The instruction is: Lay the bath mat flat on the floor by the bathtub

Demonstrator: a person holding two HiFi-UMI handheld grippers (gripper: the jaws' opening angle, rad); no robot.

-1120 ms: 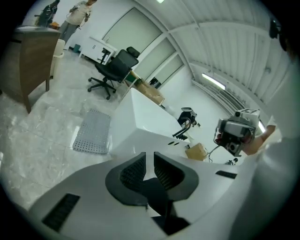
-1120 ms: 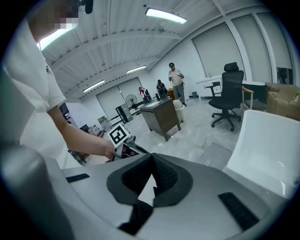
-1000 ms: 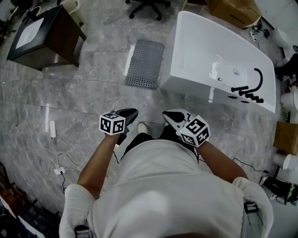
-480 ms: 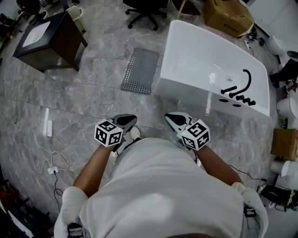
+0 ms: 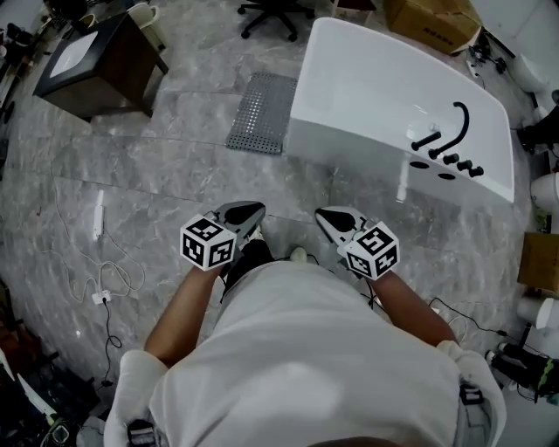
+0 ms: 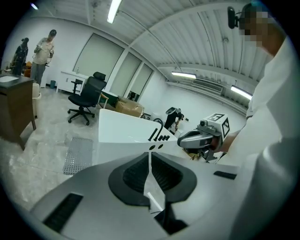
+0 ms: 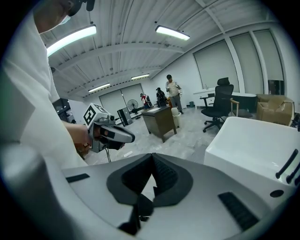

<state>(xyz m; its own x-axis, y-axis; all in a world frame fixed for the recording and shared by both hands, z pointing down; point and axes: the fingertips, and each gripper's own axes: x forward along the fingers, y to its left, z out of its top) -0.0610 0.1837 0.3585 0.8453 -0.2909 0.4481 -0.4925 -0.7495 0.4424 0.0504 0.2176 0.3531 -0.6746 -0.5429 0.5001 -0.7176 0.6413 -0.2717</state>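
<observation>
The grey perforated bath mat (image 5: 262, 112) lies flat on the marble floor against the left side of the white bathtub (image 5: 349, 61). In the left gripper view the mat (image 6: 78, 154) shows low at the left, beside the tub (image 6: 122, 133). I hold both grippers close to the body, well short of the mat. The left gripper (image 5: 243, 212) is shut and holds nothing. The right gripper (image 5: 336, 218) is shut too, with nothing in it. Each gripper view shows its own jaws closed tip to tip, left gripper (image 6: 150, 157) and right gripper (image 7: 152, 161).
A dark wooden cabinet (image 5: 100, 61) stands at the far left, an office chair (image 5: 279, 9) beyond the mat. A cardboard box (image 5: 437, 22) sits behind the tub. A power strip with white cable (image 5: 98, 227) lies on the floor at the left. Black taps (image 5: 441, 140) sit on the tub's rim.
The person has shifted a step, so the view has moved slightly. Both grippers stay shut in front of the body. The mat has not moved.
</observation>
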